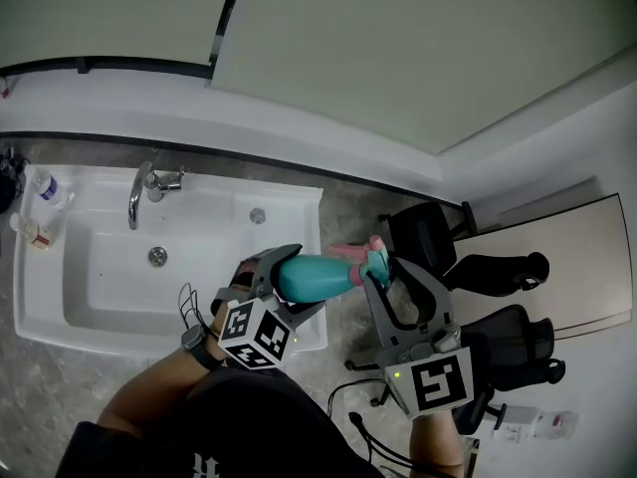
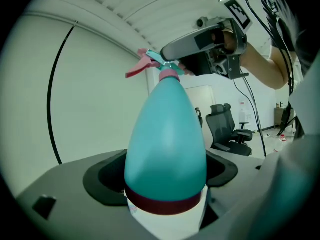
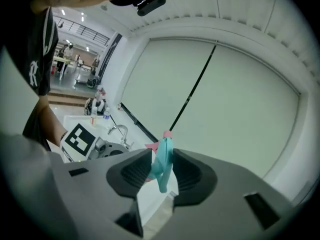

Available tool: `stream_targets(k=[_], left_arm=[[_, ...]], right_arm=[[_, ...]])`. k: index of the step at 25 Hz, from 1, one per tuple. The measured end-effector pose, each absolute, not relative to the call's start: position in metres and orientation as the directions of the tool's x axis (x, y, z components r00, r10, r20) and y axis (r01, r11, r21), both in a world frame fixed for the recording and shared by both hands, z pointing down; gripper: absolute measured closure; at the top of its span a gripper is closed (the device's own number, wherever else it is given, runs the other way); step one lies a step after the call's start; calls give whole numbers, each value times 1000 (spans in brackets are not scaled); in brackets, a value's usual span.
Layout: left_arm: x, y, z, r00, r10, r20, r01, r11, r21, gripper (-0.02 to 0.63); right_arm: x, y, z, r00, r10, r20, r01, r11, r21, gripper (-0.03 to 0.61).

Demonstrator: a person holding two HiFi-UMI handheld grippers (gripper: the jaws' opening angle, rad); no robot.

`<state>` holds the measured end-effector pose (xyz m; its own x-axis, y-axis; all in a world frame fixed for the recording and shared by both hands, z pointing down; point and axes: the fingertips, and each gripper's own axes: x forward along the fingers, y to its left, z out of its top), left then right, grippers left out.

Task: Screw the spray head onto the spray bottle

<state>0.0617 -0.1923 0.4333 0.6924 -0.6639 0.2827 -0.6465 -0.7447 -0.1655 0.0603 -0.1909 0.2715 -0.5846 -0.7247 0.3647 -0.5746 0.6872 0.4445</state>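
- The white sink (image 1: 40,312) fills the lower left of my head view.
- Two black office chairs (image 1: 503,267) stand on the floor to the right of the sink, partly covered by my right gripper (image 1: 388,270).
- My left gripper (image 1: 287,289) has its jaws clamped on the wide base end of the spray bottle (image 1: 317,277).
- The teal bottle hangs nearly level in the air above the sink's front right corner, with its neck pointing right. Its body blocks most of the left gripper view.
- The right gripper's jaws are partly closed, and the pads pinch the spray head (image 3: 162,160).
- The spray head sits at the bottle's neck.
- A faucet (image 1: 139,195) stands at the sink's back rim.
- Two small bottles (image 1: 45,187) stand on the sink's left rim.
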Motion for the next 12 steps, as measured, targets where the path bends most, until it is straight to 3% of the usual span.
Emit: stream_targets(k=[5,9,12], left_arm=[[59,-192,425,710,-655,258,-626,-755,-194,193],[60,-190,419,731,-629,263,-588,-777,-225,193],[60,-188,415,740,-621,261,-573,-784,-239,193]], right_arm=[[76,-188,267,-681,-584,442,-525,810,262,445],[82,-177,280,-800,-260,540,-314,950,-7,412],[83,-168,293,-791,-83,606,-199,972,-127,369]])
